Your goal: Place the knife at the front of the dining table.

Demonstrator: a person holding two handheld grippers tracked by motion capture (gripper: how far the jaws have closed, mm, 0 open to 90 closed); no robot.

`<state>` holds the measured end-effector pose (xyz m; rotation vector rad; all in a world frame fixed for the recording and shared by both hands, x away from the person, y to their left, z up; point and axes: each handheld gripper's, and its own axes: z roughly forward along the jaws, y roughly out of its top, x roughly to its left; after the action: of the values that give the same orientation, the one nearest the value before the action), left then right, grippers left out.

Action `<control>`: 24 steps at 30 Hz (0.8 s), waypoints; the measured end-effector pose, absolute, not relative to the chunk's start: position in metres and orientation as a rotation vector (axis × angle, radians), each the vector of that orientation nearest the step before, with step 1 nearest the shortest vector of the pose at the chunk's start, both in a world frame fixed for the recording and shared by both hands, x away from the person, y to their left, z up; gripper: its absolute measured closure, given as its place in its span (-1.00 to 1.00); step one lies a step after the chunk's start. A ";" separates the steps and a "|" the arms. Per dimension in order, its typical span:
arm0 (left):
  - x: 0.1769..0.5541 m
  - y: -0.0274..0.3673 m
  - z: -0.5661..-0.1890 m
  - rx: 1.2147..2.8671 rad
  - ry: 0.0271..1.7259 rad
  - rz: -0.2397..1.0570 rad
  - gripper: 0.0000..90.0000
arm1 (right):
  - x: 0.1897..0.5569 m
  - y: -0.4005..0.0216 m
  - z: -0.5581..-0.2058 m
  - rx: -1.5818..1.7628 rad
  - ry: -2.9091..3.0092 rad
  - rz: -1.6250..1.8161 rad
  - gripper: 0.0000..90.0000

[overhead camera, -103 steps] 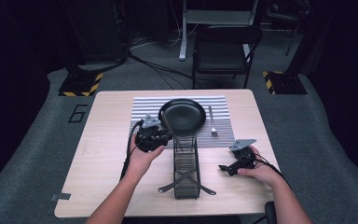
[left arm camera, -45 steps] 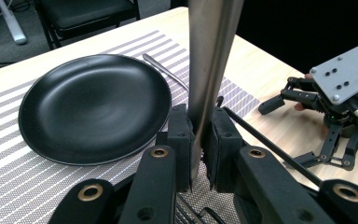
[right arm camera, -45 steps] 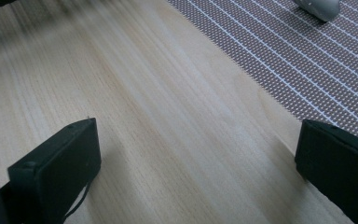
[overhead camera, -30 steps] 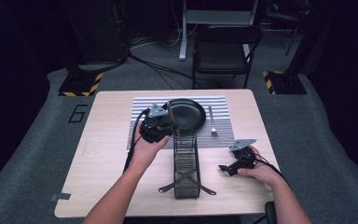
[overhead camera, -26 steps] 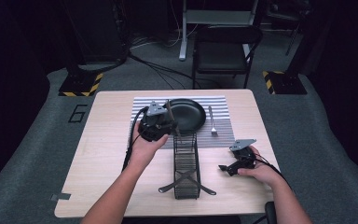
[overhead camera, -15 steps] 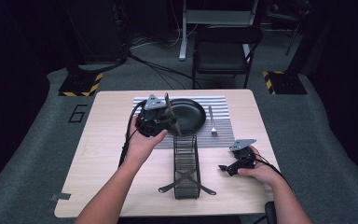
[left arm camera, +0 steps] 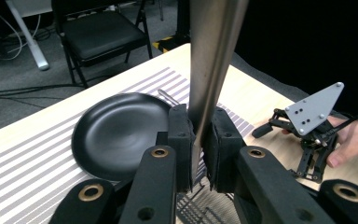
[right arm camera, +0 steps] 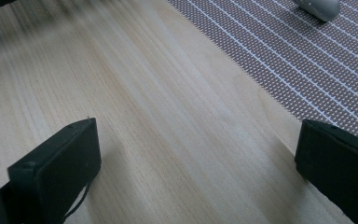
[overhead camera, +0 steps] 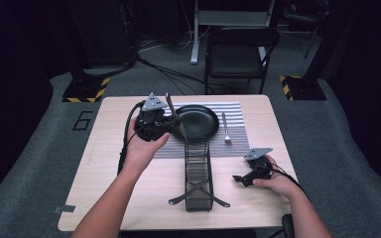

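Item 1, left gripper [overhead camera: 171,121]: raised above the striped placemat [overhead camera: 238,144], jaws clamped tight on a steel table knife [left arm camera: 212,60], blade upright, just left of the black plate [overhead camera: 196,121]. Knife judged lifted clear and not yet laid down; placing it at the setting appears to be what is left.

Item 2, wire cutlery caddy [overhead camera: 198,176]: lies lengthwise on the wooden table [overhead camera: 104,173], its far end touching the placemat's near edge below the plate. It sits under the knife's likely path and could be caught on a low move.

Item 3, fork [overhead camera: 225,130]: already set right of the plate, on the placemat.

Item 4, right gripper [overhead camera: 237,177]: resting on the table, jaws wide apart, nothing between them.
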<state>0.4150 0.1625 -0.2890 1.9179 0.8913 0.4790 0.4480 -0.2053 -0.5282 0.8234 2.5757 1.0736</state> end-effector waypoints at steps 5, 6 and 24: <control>0.416 0.174 -0.286 1.898 0.915 0.502 0.81 | 0.448 -0.205 -0.528 0.823 2.576 1.073 -1.00; 0.416 0.174 -0.286 1.898 0.915 0.502 0.81 | 0.448 -0.205 -0.528 0.825 2.575 1.073 -1.00; 0.431 0.221 -0.308 1.835 1.085 0.565 0.81 | 0.448 -0.205 -0.528 0.823 2.576 1.073 -1.00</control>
<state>0.4314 0.2208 -0.3077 1.8345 1.0852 0.5650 0.4480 -0.2053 -0.5282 0.8230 2.5764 1.0727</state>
